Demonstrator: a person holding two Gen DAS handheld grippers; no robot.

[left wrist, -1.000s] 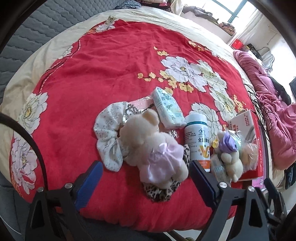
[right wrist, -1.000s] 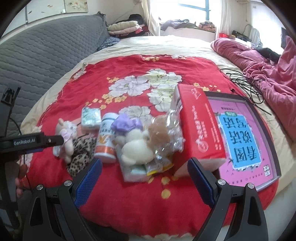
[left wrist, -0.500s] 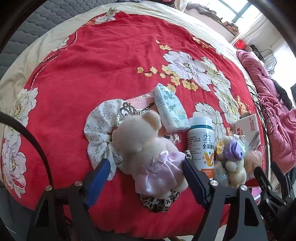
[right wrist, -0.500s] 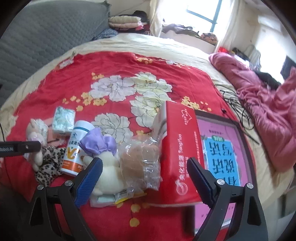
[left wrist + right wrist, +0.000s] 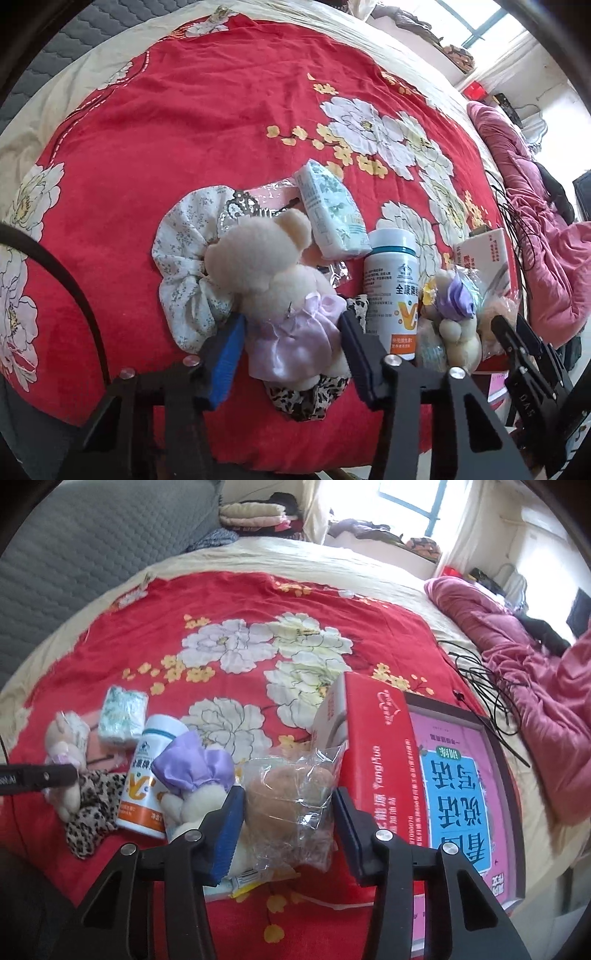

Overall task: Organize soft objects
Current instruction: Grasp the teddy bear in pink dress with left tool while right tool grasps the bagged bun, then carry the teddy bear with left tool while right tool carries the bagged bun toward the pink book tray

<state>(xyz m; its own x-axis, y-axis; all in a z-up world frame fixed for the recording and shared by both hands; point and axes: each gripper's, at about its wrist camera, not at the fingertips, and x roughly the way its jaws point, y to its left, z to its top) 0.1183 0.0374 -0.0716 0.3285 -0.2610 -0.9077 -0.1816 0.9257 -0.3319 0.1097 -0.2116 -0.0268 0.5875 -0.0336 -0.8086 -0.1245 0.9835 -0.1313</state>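
A cream teddy bear in a pink dress (image 5: 280,291) lies on the red floral bedspread (image 5: 192,122), over a white floral scrunchie (image 5: 184,254) and a leopard scrunchie (image 5: 303,398). My left gripper (image 5: 290,343) is open, its jaws on either side of the bear's dress. A second small bear with a purple bow (image 5: 192,771) lies beside a brown soft thing in a clear bag (image 5: 295,801). My right gripper (image 5: 288,819) is open, its jaws on either side of that bag.
A white supplement bottle (image 5: 391,288) and a tissue pack (image 5: 328,210) lie between the toys. A red box (image 5: 376,746) and a pink book (image 5: 454,786) lie to the right. Black cables (image 5: 484,686) and a pink duvet (image 5: 535,657) are at far right.
Both grippers moved forward and down onto the pile. The left now straddles the pink-dress bear, the right straddles the clear bag. Both jaw gaps have narrowed.
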